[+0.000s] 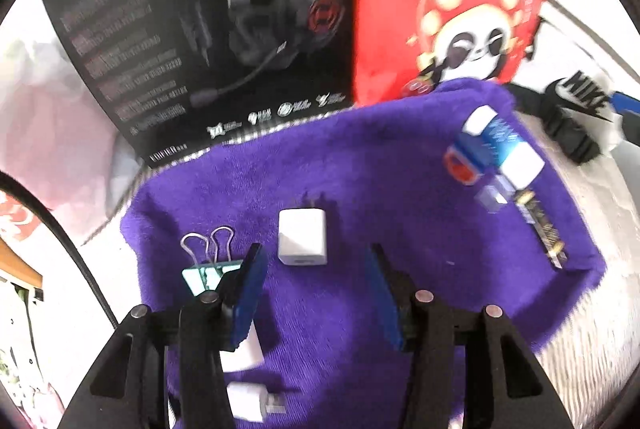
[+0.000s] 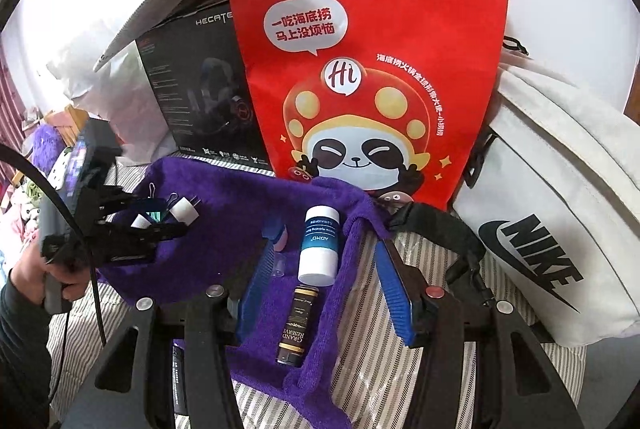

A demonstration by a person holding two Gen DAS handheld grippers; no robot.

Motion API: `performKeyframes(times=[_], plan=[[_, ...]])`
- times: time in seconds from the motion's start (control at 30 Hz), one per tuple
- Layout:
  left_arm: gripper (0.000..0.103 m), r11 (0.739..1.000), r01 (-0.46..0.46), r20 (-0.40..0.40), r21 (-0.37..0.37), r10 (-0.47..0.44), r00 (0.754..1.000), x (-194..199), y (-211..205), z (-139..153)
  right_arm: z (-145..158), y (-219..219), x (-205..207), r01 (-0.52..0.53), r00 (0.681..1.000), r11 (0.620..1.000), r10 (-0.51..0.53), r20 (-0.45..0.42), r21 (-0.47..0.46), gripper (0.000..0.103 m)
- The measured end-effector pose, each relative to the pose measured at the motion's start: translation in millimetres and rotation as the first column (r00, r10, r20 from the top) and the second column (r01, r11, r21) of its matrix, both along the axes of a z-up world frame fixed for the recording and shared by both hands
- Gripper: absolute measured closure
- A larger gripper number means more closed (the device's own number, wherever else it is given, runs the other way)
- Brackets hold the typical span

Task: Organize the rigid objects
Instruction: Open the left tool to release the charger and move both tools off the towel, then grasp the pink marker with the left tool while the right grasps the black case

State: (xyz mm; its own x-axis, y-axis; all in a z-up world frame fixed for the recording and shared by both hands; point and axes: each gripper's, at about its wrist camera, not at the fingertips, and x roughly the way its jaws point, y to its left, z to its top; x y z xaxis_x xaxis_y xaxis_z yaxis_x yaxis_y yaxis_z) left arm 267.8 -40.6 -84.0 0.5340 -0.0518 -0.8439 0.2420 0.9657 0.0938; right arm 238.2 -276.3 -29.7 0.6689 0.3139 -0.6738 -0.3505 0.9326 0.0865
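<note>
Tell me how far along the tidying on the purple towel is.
Looks partly done. Grouped on one side of the purple towel: white charger, binder clip and two small white plugs. In hand: nothing; the left gripper is open above the towel, and the right gripper stands open around the white-and-blue bottle and dark tube. Those look still unsorted.

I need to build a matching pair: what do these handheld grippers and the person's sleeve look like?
Each gripper, left and right, has black angular arms with round silver pivot pins and flat blue ribbed finger pads. A black cable trails from the left one. The person's sleeve is dark.
</note>
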Motion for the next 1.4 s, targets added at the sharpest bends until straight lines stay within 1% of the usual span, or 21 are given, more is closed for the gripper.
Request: performKeyframes(times=[0.1, 0.27, 0.37, 0.5, 0.63, 0.73, 0.8, 0.87, 0.9, 1.0, 1.1, 1.2, 1.3, 1.33, 1.37, 1.4], plan=[[0.054, 1.0, 0.01, 0.019, -0.007, -0.01, 1.0, -26, -5, 12, 1, 0, -1, 0.006, 1.0, 1.0, -0.006, 0.0, -0.005, 0.05], [0.054, 0.999, 0.042, 0.011, -0.025, -0.042, 0.999, -83, -4, 11, 3, 5, -3, 0.002, 1.0, 1.0, -0.002, -0.002, -0.006, 0.05], [0.054, 0.997, 0.057, -0.016, -0.045, -0.057, 0.998, -107, -11, 5, 6, 10, -7, -0.004, 1.0, 1.0, 0.004, 0.002, -0.011, 0.05], [0.054, 0.995, 0.071, -0.065, -0.065, -0.075, 0.995, -134, -21, -13, 11, 17, -20, -0.004, 1.0, 1.0, 0.004, 0.019, -0.023, 0.05], [0.054, 0.993, 0.08, -0.089, -0.091, -0.088, 0.992, -142, -28, -24, 9, 14, -43, 0.007, 1.0, 1.0, -0.007, 0.022, -0.023, 0.05], [0.054, 0.992, 0.091, -0.106, -0.083, -0.099, 0.989, -139, -39, -32, -1, 6, -63, 0.029, 1.0, 0.999, -0.029, 0.009, -0.038, 0.05], [0.054, 0.99, 0.098, -0.109, -0.097, -0.109, 0.988, -138, -45, -35, -8, -2, -74, 0.055, 0.999, 0.998, -0.055, -0.002, -0.036, 0.05], [0.053, 0.991, 0.103, -0.089, -0.082, -0.11, 0.99, -140, -48, -34, -16, -12, -85, 0.082, 0.996, 0.996, -0.083, -0.02, -0.026, 0.05], [0.053, 0.993, 0.104, -0.092, -0.063, -0.11, 0.99, -141, -49, -35, -21, -17, -91, 0.095, 0.995, 0.995, -0.096, -0.032, -0.02, 0.05], [0.052, 0.994, 0.111, -0.086, -0.016, -0.112, 0.99, -149, -43, -36, -35, -26, -104, 0.113, 0.992, 0.994, -0.113, -0.055, -0.002, 0.05], [0.052, 0.995, 0.1, -0.091, -0.023, -0.101, 0.991, -156, -29, -35, -50, -31, -116, 0.127, 0.989, 0.992, -0.126, -0.083, 0.007, 0.05], [0.052, 0.994, 0.101, -0.084, -0.03, -0.103, 0.991, -160, -24, -36, -64, -31, -124, 0.135, 0.985, 0.991, -0.132, -0.108, 0.015, 0.05], [0.054, 0.992, 0.121, -0.084, -0.025, -0.122, 0.989, -157, -32, -41, -75, -27, -127, 0.129, 0.983, 0.991, -0.122, -0.137, 0.045, 0.05], [0.062, 0.991, 0.133, -0.079, -0.022, -0.134, 0.988, -157, -37, -42, -77, -25, -128, 0.126, 0.983, 0.991, -0.117, -0.141, 0.053, 0.05], [0.078, 0.988, 0.151, -0.069, -0.035, -0.153, 0.986, -158, -39, -42, -79, -24, -129, 0.12, 0.983, 0.991, -0.11, -0.144, 0.061, 0.05], [0.084, 0.986, 0.155, -0.068, -0.054, -0.159, 0.985, -158, -40, -42, -82, -21, -130, 0.112, 0.984, 0.991, -0.101, -0.149, 0.068, 0.05]])
